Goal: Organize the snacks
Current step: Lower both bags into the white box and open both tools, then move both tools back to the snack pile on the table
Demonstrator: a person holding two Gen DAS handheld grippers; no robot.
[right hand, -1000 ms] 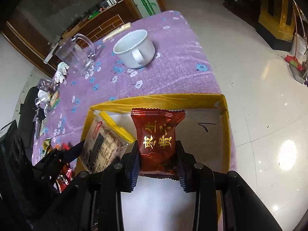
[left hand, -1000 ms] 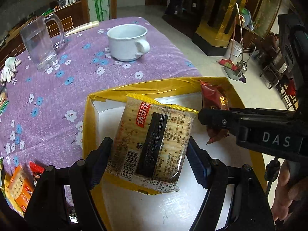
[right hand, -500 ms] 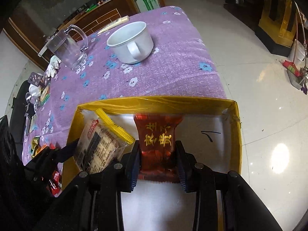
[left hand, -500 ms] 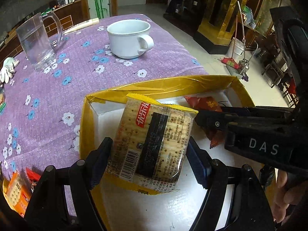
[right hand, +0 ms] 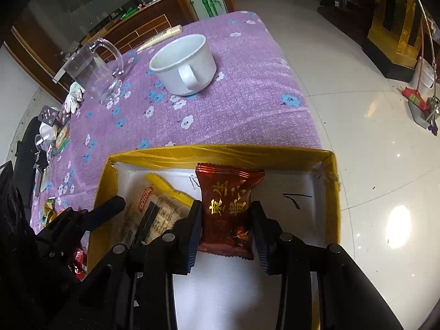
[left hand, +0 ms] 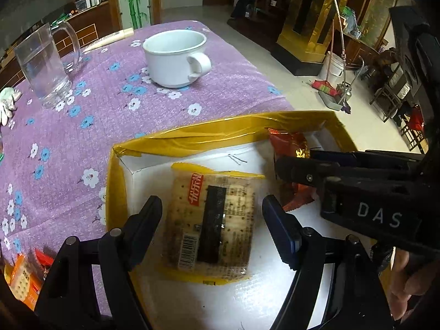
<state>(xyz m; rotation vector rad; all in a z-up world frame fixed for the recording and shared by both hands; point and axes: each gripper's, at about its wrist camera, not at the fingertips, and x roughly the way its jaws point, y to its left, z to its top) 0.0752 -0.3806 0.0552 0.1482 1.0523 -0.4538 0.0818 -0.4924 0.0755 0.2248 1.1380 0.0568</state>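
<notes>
Both snacks were down in the yellow-rimmed white cardboard box [left hand: 192, 134]; one clear cracker packet [left hand: 211, 220] lay flat between the left gripper [left hand: 211, 228]'s wide, untouching jaws, long axis pointing away; one dark red foil packet [right hand: 228, 209] sat between the right gripper [right hand: 225, 231]'s narrow jaws, just loosened, nearer the far wall.

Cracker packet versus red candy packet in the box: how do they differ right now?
The cracker packet is clear with yellow ends, larger, lying loose between open left gripper fingers. The red candy packet is opaque foil, smaller, flanked closely by the right gripper. Both sit inside the yellow-rimmed box.
</notes>
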